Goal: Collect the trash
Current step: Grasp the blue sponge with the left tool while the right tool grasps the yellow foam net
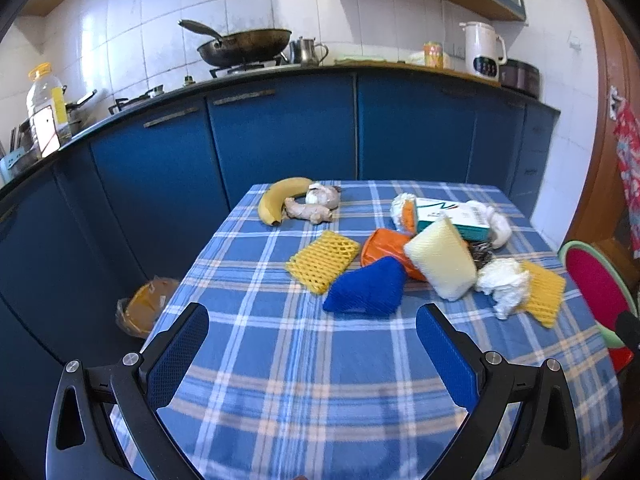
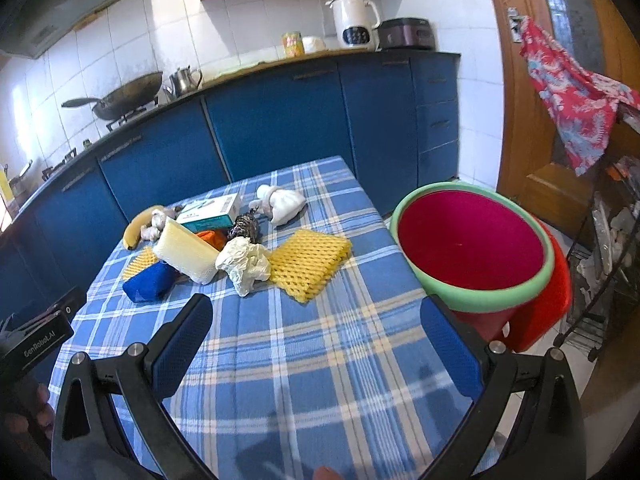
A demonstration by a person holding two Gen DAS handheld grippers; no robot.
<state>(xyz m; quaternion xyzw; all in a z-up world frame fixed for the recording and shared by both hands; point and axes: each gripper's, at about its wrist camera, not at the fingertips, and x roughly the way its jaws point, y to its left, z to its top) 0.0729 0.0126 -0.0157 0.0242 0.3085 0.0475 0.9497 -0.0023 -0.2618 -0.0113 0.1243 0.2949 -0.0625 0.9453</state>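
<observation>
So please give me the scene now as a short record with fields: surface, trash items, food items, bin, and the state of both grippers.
surface: table with blue plaid cloth
trash items: two yellow foam nets, crumpled white paper, blue foam net, white foam net, small box, orange wrapper
food items: banana, ginger
bin: red basin with green rim, beside the table, looks empty
left gripper: open, holding nothing
right gripper: open, holding nothing

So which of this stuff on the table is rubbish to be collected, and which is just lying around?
Likely trash: crumpled white tissue, yellow foam nets, blue foam net, orange wrapper, cardboard box, going into the red basin.

Just lying about: banana, ginger, wok, white kettle.
</observation>
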